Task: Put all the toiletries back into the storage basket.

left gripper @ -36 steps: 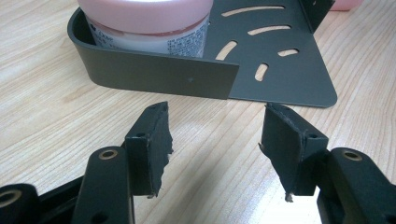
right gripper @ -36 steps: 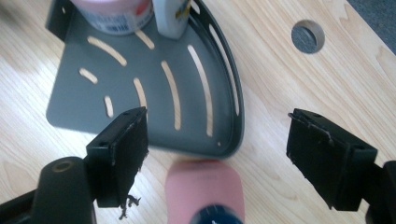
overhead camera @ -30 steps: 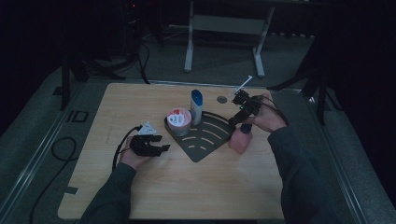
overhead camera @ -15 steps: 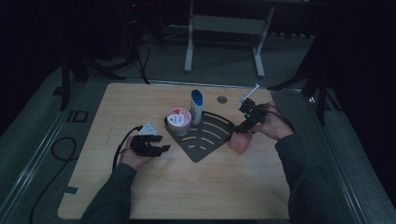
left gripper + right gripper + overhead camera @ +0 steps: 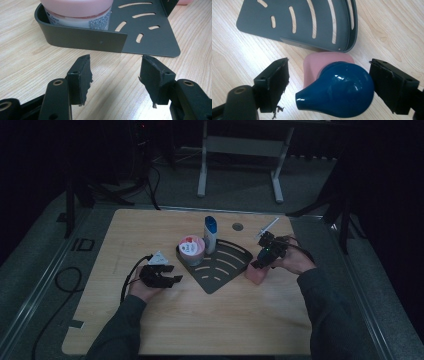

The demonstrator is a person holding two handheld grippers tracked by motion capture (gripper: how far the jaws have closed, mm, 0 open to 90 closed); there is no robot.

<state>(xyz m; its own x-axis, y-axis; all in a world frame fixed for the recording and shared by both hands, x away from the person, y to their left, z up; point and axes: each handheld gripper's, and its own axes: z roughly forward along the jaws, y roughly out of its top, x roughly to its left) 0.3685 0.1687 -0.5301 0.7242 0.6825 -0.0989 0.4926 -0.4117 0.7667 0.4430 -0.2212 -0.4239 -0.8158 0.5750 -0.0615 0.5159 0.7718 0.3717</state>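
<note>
Pink and dark blue meet under the right gripper (image 5: 328,85): a pink bottle with a glossy blue cap (image 5: 337,88) stands on the wooden counter (image 5: 200,320), just beside the curved outer wall of the grey corner shelf (image 5: 220,265). From the right gripper view I look straight down on the cap, so most of the bottle's body is hidden beneath it and only a pink shoulder shows. One jaw seems to touch the cap on one side, the other stands clear with a gap, so the gripper is released, not clamping. From the high view the bottle (image 5: 254,275) is a small pink patch half covered by the right gripper (image 5: 262,260) and the hand behind it; the room is dim and details are hard to read.

Over on the left, the left gripper (image 5: 167,279) rests low on the counter, its jaws spread wide with only bare wood between them, just short of the shelf's straight edge.

The pink-lidded jar (image 5: 190,247) sits inside the shelf; in the left gripper view its top is cut off and its label is too small to read. A white tube with a blue top (image 5: 210,234) stands upright behind it.

By count: two grippers, one shelf, one jar, one tube, one pink bottle.
</note>
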